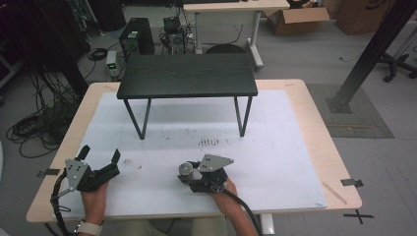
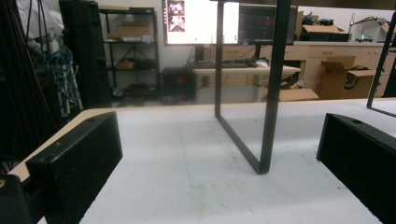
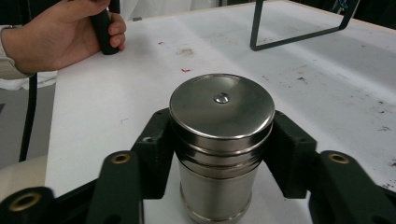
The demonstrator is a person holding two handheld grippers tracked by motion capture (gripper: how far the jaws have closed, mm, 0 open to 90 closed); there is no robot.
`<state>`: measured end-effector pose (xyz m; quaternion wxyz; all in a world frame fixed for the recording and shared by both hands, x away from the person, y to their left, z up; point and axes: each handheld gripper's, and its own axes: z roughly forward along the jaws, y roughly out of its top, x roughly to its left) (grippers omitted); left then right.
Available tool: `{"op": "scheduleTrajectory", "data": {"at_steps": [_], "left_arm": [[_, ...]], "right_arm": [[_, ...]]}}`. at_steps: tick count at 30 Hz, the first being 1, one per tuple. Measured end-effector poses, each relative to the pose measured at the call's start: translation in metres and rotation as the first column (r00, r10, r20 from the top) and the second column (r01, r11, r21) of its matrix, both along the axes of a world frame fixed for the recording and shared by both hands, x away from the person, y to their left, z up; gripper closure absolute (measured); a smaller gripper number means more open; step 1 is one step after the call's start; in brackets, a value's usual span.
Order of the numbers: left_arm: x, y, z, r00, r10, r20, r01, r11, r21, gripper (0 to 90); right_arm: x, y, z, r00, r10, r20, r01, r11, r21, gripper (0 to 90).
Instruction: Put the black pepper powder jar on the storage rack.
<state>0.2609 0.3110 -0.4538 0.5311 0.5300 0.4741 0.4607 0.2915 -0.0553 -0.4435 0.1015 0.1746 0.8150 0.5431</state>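
Presently: steel canister (image 3: 221, 140), upright on white mat (image 1: 275, 162) at six o'clock, clamped below its lid by right gripper (image 3: 219, 149). Lift straight, level. Left gripper (image 1: 101, 160), eight o'clock, wide, idle.

Two hand-held grippers of matte black: the left gripper (image 1: 101, 156) and right gripper (image 1: 189, 173) each carry a grey three-cornered plate behind the jaws, dotted with holes. Brass-ringed screws sit behind the right jaws. Black cables trail back; a pale wristband is worn.
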Motion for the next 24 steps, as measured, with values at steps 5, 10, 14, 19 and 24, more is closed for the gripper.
{"op": "scheduleTrajectory", "data": {"at_steps": [5, 10, 14, 19, 24], "left_arm": [[0.000, 0.000, 0.000, 1.0000, 0.000, 0.000, 0.000, 1.0000, -0.001, 0.5], [0.000, 0.000, 0.000, 1.0000, 0.000, 0.000, 0.000, 1.0000, 0.000, 0.5], [0.000, 0.000, 0.000, 1.0000, 0.000, -0.002, 0.000, 1.0000, 0.002, 0.5], [0.000, 0.000, 0.000, 1.0000, 0.000, -0.002, 0.000, 1.0000, 0.002, 0.5], [0.000, 0.000, 0.000, 1.0000, 0.000, -0.003, 0.000, 1.0000, 0.003, 0.5]], "right_arm": [[0.000, 0.000, 0.000, 1.0000, -0.001, 0.002, 0.001, 1.000, 0.001, 48.8], [0.000, 0.000, 0.001, 1.0000, 0.001, 0.001, -0.001, 1.000, 0.001, 48.8], [0.000, -0.001, 0.004, 1.0000, 0.005, -0.002, -0.005, 1.000, 0.019, 48.9], [0.000, -0.001, 0.009, 0.9999, 0.010, 0.005, -0.010, 1.000, 0.029, 48.9], [0.001, -0.002, 0.018, 0.9997, 0.014, 0.018, -0.015, 0.999, 0.038, 48.9]]}}
